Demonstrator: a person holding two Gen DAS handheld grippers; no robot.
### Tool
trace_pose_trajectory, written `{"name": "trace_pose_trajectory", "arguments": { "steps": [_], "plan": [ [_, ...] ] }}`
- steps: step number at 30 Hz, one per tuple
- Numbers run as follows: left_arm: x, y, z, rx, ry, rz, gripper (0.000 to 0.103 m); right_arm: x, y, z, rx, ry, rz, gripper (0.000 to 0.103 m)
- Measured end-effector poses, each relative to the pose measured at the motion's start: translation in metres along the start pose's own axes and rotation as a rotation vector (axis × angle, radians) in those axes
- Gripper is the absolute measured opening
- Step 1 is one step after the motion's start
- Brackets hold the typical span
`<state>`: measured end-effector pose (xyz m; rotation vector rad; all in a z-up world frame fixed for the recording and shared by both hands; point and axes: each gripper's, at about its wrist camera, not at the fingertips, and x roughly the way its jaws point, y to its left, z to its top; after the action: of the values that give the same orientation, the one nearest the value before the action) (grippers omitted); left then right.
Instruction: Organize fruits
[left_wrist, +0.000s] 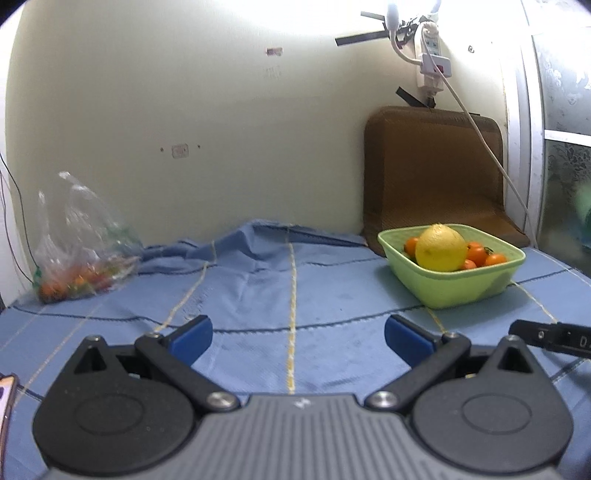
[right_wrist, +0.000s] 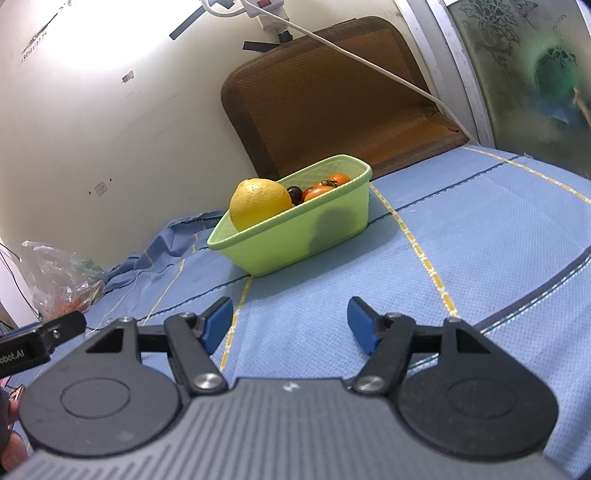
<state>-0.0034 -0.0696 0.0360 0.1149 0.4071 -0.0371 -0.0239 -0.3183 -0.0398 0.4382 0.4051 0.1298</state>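
Note:
A light green basket (left_wrist: 458, 288) stands on the blue cloth at the right, holding a big yellow citrus (left_wrist: 440, 248) and several small orange-red tomatoes (left_wrist: 478, 254). In the right wrist view the basket (right_wrist: 295, 236) is ahead, with the citrus (right_wrist: 260, 203), tomatoes (right_wrist: 325, 188) and a dark small fruit (right_wrist: 294, 192). A clear plastic bag (left_wrist: 79, 254) with small red and orange fruits lies at the far left by the wall; it also shows in the right wrist view (right_wrist: 59, 280). My left gripper (left_wrist: 297, 338) is open and empty. My right gripper (right_wrist: 290, 325) is open and empty, short of the basket.
A brown woven mat (left_wrist: 432, 170) leans on the wall behind the basket. A white power strip (left_wrist: 430, 55) with a cable hangs above it. The blue cloth (left_wrist: 295, 280) is bunched near the wall. A phone edge (left_wrist: 5, 398) lies at the lower left.

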Motion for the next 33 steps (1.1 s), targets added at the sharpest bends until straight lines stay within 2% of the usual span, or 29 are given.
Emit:
{"name": "trace_pose_trajectory", "arguments": {
  "steps": [6, 10, 19, 24, 33],
  "plan": [
    [-0.001, -0.006, 0.001, 0.061, -0.004, 0.046, 0.103, 0.000, 0.000, 0.000, 0.000, 0.000, 0.000, 0.072],
    [0.001, -0.009, 0.000, 0.066, 0.014, 0.035, 0.103, 0.000, 0.000, 0.000, 0.000, -0.002, 0.001, 0.073],
    [0.013, -0.009, 0.000, 0.039, 0.169, -0.032, 0.103, -0.001, -0.001, 0.000, 0.004, -0.007, 0.002, 0.075],
    [0.012, -0.012, -0.001, 0.057, 0.163, 0.004, 0.103, -0.002, -0.001, 0.000, 0.007, -0.009, 0.011, 0.075],
    [0.015, -0.014, -0.001, 0.064, 0.180, 0.006, 0.103, -0.003, -0.003, 0.000, 0.020, -0.014, 0.023, 0.076]
  ]
}}
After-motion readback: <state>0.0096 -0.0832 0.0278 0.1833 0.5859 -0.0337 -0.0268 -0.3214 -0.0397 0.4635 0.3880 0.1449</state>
